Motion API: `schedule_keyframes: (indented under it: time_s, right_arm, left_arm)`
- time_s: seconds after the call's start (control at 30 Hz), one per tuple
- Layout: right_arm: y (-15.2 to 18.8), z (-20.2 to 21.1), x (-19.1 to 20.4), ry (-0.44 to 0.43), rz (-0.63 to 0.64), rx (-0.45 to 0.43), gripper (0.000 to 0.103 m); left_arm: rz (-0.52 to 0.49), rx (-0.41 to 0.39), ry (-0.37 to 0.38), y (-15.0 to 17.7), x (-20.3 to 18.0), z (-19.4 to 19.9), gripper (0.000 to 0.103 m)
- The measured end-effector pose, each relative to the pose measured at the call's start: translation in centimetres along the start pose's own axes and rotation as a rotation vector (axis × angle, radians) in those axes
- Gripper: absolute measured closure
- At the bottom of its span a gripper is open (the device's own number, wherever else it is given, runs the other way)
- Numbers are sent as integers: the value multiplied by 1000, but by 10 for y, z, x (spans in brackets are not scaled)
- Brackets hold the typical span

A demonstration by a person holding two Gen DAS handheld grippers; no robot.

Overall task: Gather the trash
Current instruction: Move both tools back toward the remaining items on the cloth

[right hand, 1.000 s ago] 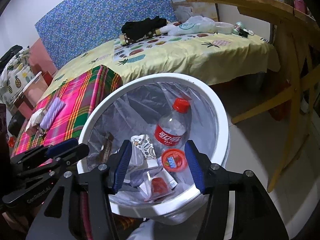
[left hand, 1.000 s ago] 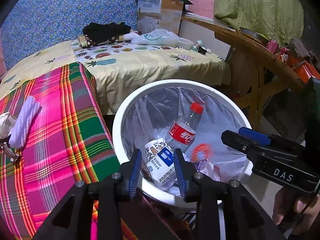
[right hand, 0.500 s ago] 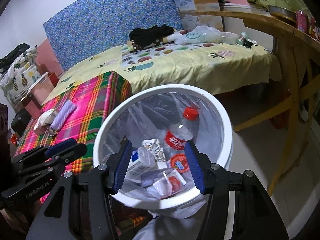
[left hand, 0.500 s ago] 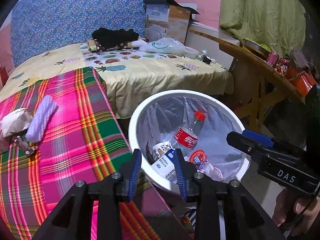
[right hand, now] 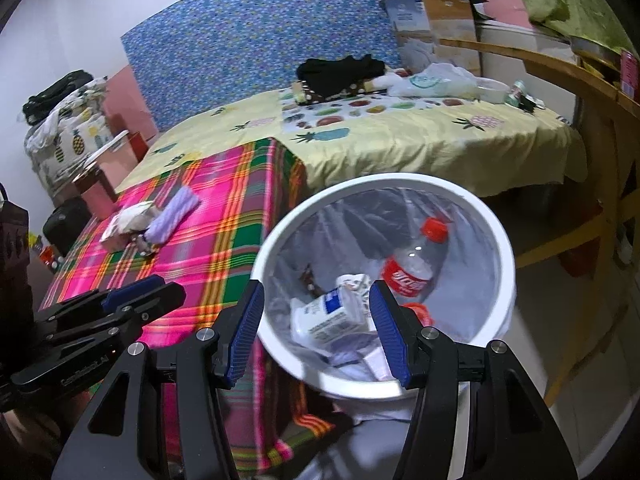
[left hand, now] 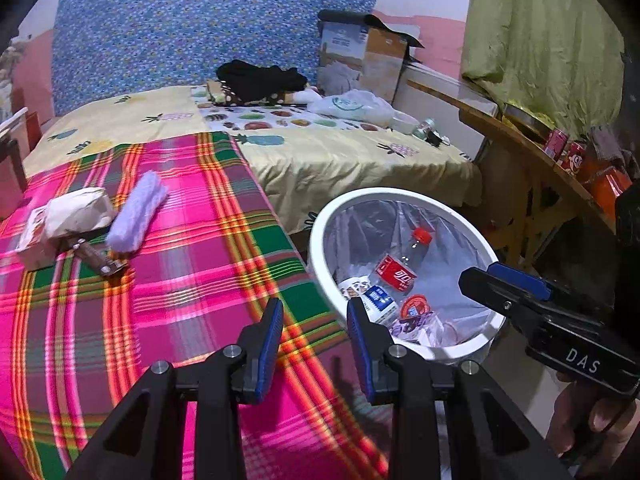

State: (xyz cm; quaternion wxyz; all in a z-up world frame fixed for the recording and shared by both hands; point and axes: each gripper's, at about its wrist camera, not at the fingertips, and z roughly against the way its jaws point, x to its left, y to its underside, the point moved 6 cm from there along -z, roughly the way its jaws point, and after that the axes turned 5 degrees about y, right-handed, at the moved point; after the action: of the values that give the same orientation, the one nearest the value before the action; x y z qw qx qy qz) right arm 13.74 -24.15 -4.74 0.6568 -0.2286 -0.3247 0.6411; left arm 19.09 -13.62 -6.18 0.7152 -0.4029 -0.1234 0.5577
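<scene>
The bed's pink plaid blanket (left hand: pixel 192 280) filled the left of both views, and the white trash bin (left hand: pixel 320 240) stood beside its edge, lined with clear plastic and already holding a red-capped bottle (left hand: pixel 400 268) and a carton (right hand: pixel 332 316). Both tongs were empty: the left gripper (left hand: pixel 314 354) narrowly spread, the right gripper (right hand: pixel 316 334) spread wide. Remaining trash looked like the crumpled white paper (left hand: pixel 76 212) far across the blanket, beside a lilac roll (left hand: pixel 138 210); reaching it well probably meant approaching low and pinching a firm fold.
</scene>
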Motion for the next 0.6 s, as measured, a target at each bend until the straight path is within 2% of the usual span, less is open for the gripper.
schedule_keyframes:
  time_s: [0.6]
  right_arm:
    - [12,0,49,-97,78,14,47]
  left_arm:
    - [71,-30,-94,23,38,39,70]
